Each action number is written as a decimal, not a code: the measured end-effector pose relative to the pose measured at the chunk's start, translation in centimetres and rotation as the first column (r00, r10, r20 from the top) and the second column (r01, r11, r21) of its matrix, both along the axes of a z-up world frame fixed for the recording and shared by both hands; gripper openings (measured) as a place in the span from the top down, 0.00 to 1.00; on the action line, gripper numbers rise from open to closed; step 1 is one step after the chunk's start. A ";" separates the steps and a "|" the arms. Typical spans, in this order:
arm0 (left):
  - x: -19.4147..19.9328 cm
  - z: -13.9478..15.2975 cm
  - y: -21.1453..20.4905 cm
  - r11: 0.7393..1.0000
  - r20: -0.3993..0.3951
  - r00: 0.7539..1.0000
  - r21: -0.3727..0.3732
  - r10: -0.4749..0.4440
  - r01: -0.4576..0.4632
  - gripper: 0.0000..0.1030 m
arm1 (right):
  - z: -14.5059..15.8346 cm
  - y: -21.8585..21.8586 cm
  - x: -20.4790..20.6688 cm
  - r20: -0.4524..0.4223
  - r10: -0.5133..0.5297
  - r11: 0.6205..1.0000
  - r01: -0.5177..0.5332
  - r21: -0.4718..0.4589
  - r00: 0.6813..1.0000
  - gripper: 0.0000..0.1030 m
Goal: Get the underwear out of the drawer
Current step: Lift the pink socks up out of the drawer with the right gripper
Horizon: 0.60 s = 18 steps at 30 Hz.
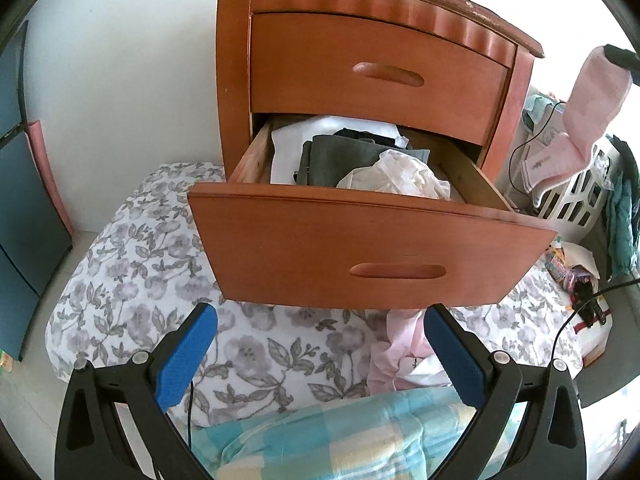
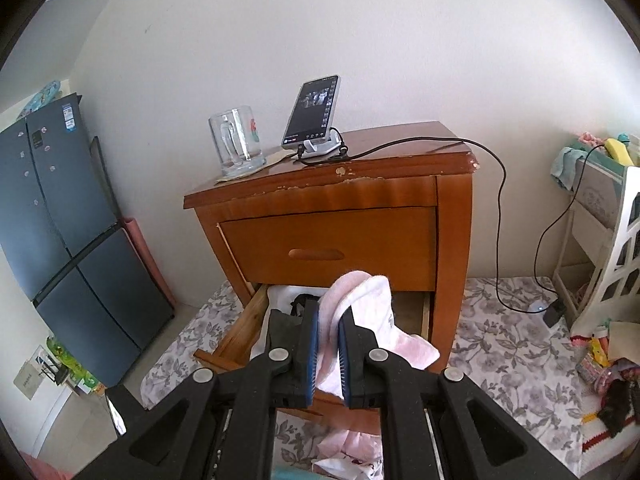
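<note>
A brown wooden nightstand (image 1: pixel 360 24) stands on a floral sheet with its lower drawer (image 1: pixel 360 240) pulled out. Inside the drawer lie a grey folded garment (image 1: pixel 344 156), white cloth (image 1: pixel 400 176) and a white folded piece (image 1: pixel 288 148). My left gripper (image 1: pixel 320 344) hangs open in front of the drawer front, holding nothing. My right gripper (image 2: pixel 329 344) is shut on pink and white underwear (image 2: pixel 368 304), held above the open drawer (image 2: pixel 240 336). The same pink underwear (image 1: pixel 592 104) shows raised at the right in the left wrist view.
A glass mug (image 2: pixel 236 144) and a phone on a stand (image 2: pixel 312 112) with a black cable sit on the nightstand top. Pink garments (image 1: pixel 396 352) lie on the floral sheet (image 1: pixel 140 280) beside a checked blanket (image 1: pixel 320 432). A white basket (image 1: pixel 580 196) stands right, a dark fridge (image 2: pixel 68 240) left.
</note>
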<state>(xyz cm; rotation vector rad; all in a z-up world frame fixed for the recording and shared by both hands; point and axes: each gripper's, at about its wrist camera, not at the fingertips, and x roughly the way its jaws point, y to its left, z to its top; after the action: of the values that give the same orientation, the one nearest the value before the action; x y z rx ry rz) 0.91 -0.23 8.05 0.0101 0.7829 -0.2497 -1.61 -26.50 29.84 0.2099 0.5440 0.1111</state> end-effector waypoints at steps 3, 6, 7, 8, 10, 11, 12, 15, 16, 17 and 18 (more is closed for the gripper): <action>-0.2 0.0 0.1 1.000 -0.009 1.000 0.006 0.016 -0.016 0.00 | -0.6 0.1 -0.6 -0.017 0.001 1.000 -0.001 -0.002 1.000 0.91; -0.1 -0.3 0.3 1.000 -0.034 0.999 0.004 0.028 -0.028 0.00 | -1.2 0.1 -1.1 -0.031 0.004 1.000 -0.004 0.004 1.000 0.91; -0.1 -0.4 0.3 0.999 -0.041 0.999 0.001 0.032 -0.032 0.00 | -1.4 0.2 -1.2 -0.034 0.006 1.000 -0.006 0.005 0.999 0.91; -0.2 -0.4 0.4 0.999 -0.047 0.998 -0.002 0.035 -0.035 0.00 | -1.6 0.3 -1.5 -0.037 0.009 1.000 -0.009 0.005 0.999 0.91; -0.2 -0.5 0.5 0.999 -0.054 0.998 -0.004 0.039 -0.039 0.00 | -1.7 0.5 -1.7 -0.038 0.014 1.000 -0.014 0.007 0.999 0.91; -0.3 -0.5 0.6 0.999 -0.055 0.998 -0.003 0.041 -0.041 0.00 | -1.8 0.6 -1.9 -0.037 0.018 1.000 -0.017 0.008 0.999 0.91; -0.3 -0.5 0.6 0.999 -0.057 0.997 -0.003 0.043 -0.044 0.00 | -1.8 0.7 -2.0 -0.036 0.020 1.000 -0.019 0.009 0.999 0.91; -0.4 -0.5 0.6 0.999 -0.060 0.997 -0.005 0.045 -0.046 0.00 | -1.5 1.1 -2.5 -0.025 0.028 1.000 -0.027 0.007 0.999 0.91; -0.4 -0.5 0.6 0.999 -0.061 0.997 -0.005 0.046 -0.046 0.00 | -1.3 1.3 -2.6 -0.018 0.034 0.999 -0.033 0.003 0.999 0.91; -0.4 -0.5 0.6 0.999 -0.063 0.997 -0.005 0.046 -0.047 0.00 | -1.1 1.5 -2.7 -0.013 0.039 0.999 -0.039 -0.001 0.999 0.91; -0.3 -0.5 0.6 0.999 -0.065 0.997 -0.005 0.047 -0.047 0.00 | -1.0 1.8 -2.9 -0.007 0.046 0.999 -0.046 -0.006 0.999 0.91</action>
<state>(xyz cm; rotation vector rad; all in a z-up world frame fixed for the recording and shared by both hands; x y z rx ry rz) 0.57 0.41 7.52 -0.0231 0.8458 -0.2089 -4.47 -24.71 28.89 0.1919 0.5565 0.1530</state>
